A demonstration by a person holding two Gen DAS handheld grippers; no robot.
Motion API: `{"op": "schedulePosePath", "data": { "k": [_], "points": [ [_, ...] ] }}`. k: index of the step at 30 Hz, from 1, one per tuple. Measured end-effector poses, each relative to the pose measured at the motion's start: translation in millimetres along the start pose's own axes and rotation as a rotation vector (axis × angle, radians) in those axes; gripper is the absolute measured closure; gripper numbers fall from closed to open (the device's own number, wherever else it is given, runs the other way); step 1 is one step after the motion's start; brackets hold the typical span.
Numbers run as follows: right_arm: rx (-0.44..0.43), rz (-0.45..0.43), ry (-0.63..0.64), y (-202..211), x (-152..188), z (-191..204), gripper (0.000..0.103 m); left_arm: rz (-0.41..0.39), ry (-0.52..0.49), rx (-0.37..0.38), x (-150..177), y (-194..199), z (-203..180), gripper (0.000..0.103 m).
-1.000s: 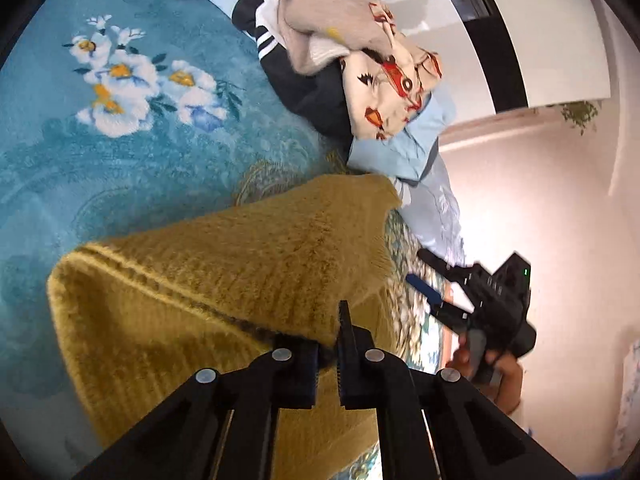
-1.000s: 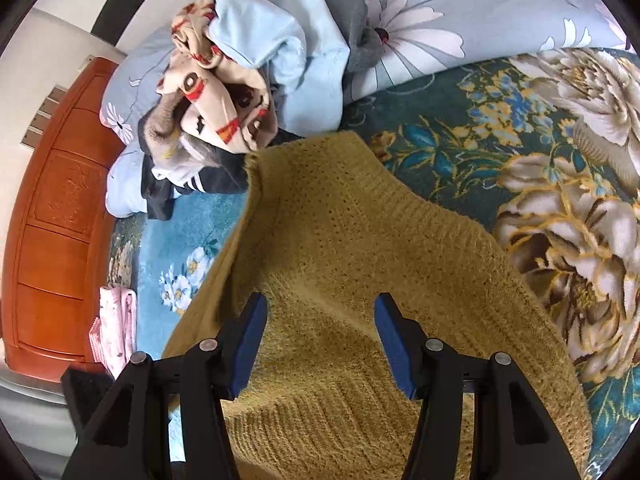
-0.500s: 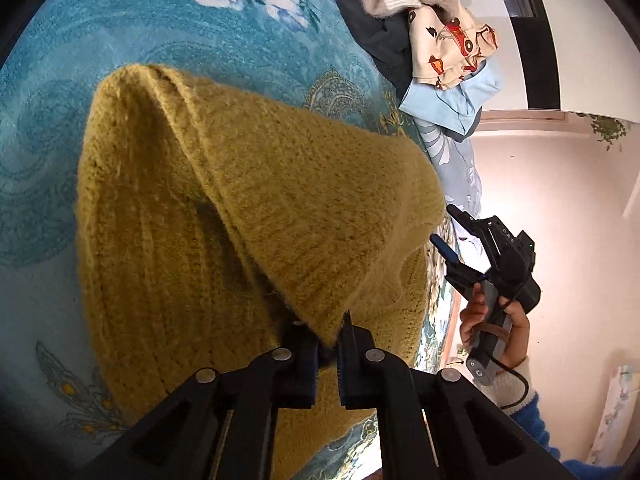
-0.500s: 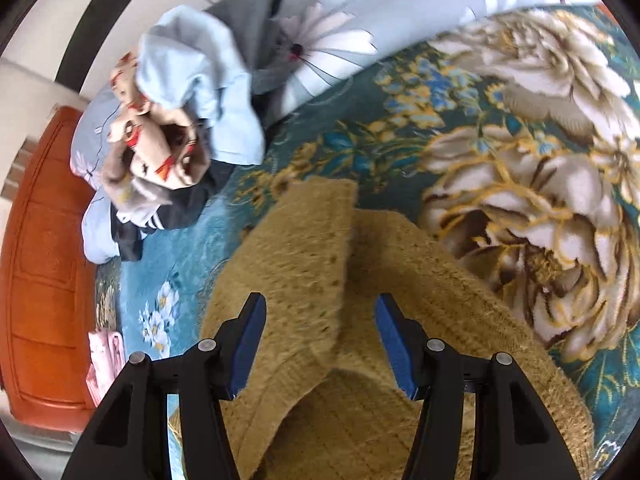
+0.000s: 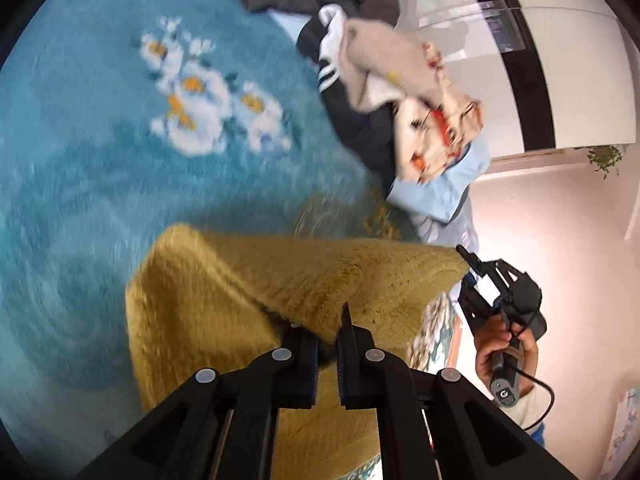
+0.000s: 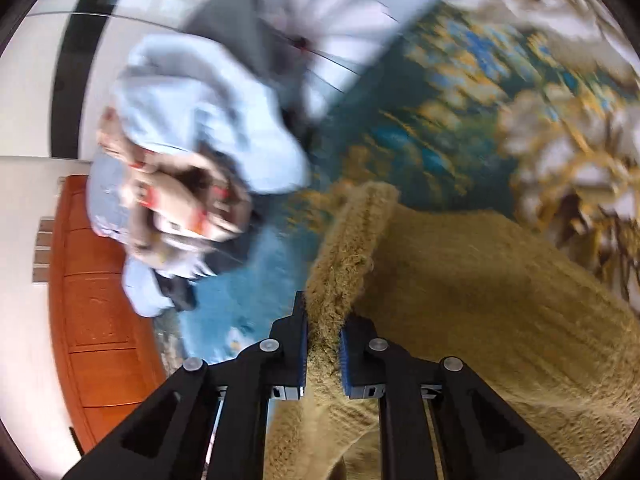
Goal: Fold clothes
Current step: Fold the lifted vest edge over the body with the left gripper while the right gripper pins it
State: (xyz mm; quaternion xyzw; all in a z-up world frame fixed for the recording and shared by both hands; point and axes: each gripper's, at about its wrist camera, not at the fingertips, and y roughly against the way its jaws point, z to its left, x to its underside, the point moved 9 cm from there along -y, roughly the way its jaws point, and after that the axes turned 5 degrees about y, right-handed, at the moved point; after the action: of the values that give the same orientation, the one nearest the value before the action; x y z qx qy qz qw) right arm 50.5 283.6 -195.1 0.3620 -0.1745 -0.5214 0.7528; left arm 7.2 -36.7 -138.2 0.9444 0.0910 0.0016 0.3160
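Observation:
A mustard-yellow knit sweater (image 5: 248,300) lies partly folded on the blue floral bedspread (image 5: 88,152). My left gripper (image 5: 329,340) is shut on a folded edge of the sweater and holds it raised. My right gripper (image 6: 323,332) is shut on another edge of the sweater (image 6: 480,300), which stretches up between its blue pads. The right gripper also shows in the left wrist view (image 5: 476,272), at the sweater's far corner, held by a hand.
A pile of unfolded clothes (image 5: 384,92), dark, beige, printed and light blue, lies at the head of the bed; it also shows in the right wrist view (image 6: 192,152). A wooden headboard (image 6: 92,308) stands at the left. A pale floral quilt (image 6: 360,24) lies beyond.
My right gripper was open above the sweater and has now closed on its edge. My left gripper keeps its grip and has swung the held fold. Both views are blurred by motion.

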Motion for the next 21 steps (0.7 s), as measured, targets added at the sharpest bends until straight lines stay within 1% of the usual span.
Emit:
{"op": "schedulePosePath", "data": {
  "k": [2, 3, 5, 6, 7, 8, 10, 14, 17, 19, 21],
  "points": [
    [-0.126, -0.061, 0.029, 22, -18, 41, 0.094, -0.059, -0.042, 0.029, -25, 19, -27, 0.096],
    [-0.170, -0.089, 0.062, 33, -25, 60, 0.094, -0.088, -0.064, 0.043, -37, 29, -40, 0.096],
    [-0.177, -0.114, 0.143, 49, -27, 82, 0.094, -0.098, -0.119, 0.028, -36, 42, -48, 0.096],
    [-0.174, -0.120, 0.181, 54, -26, 88, 0.094, -0.080, -0.127, 0.019, -28, 44, -44, 0.096],
    [-0.163, -0.112, 0.195, 56, -21, 85, 0.094, -0.046, -0.110, 0.004, -15, 40, -33, 0.096],
    [-0.152, -0.104, 0.208, 58, -16, 81, 0.094, -0.013, -0.093, -0.011, -2, 36, -21, 0.096],
    [-0.120, -0.075, 0.220, 62, 1, 59, 0.094, 0.053, -0.061, -0.040, 25, 29, 1, 0.096],
    [-0.055, -0.030, 0.224, 77, 40, 2, 0.094, 0.121, -0.107, -0.061, 74, 34, 2, 0.096],
    [-0.042, -0.020, 0.167, 107, 64, -41, 0.094, 0.173, -0.141, -0.077, 110, 38, 2, 0.096],
    [-0.041, -0.024, 0.136, 128, 75, -60, 0.094, 0.207, -0.164, -0.087, 135, 41, 3, 0.096],
    [-0.024, -0.025, 0.153, 146, 88, -71, 0.094, 0.229, -0.188, -0.099, 152, 45, 3, 0.096]
  ]
}}
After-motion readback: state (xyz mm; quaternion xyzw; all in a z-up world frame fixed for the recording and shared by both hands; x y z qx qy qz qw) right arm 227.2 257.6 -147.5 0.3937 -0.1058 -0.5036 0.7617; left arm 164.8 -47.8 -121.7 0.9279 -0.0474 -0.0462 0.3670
